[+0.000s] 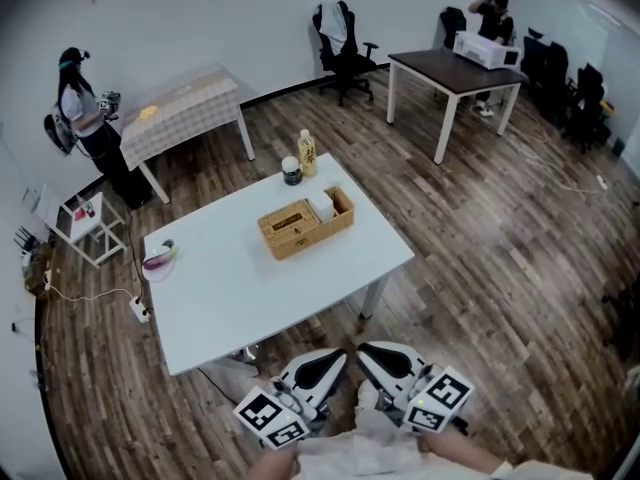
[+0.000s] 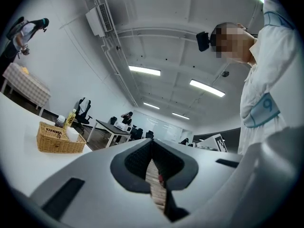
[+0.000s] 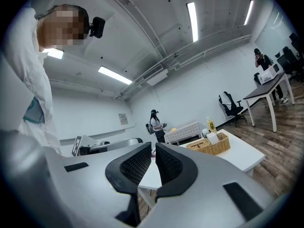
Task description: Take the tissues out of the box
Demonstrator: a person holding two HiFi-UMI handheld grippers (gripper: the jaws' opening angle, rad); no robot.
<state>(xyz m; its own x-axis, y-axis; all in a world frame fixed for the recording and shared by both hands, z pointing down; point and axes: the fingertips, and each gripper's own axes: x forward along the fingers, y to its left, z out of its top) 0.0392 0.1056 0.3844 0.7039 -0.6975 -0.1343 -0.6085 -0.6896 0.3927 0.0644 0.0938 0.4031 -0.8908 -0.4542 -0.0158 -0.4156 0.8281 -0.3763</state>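
A wicker basket (image 1: 305,230) stands near the far edge of the white table (image 1: 250,298). In it lie a brown tissue box (image 1: 288,223) and a white wad of tissue (image 1: 322,208). The basket also shows at the left of the left gripper view (image 2: 59,139) and far off to the right in the right gripper view (image 3: 211,146). My left gripper (image 1: 338,356) and right gripper (image 1: 366,352) hang side by side close to my body, off the table's near edge and well short of the basket. Both are shut with nothing between the jaws (image 2: 152,142) (image 3: 153,146).
A yellow bottle (image 1: 307,153) and a dark jar (image 1: 291,171) stand at the table's far corner. A purple-and-white object (image 1: 160,257) lies at its left edge. A checked table (image 1: 185,103), a dark table (image 1: 455,68), office chairs and two people stand farther off on the wood floor.
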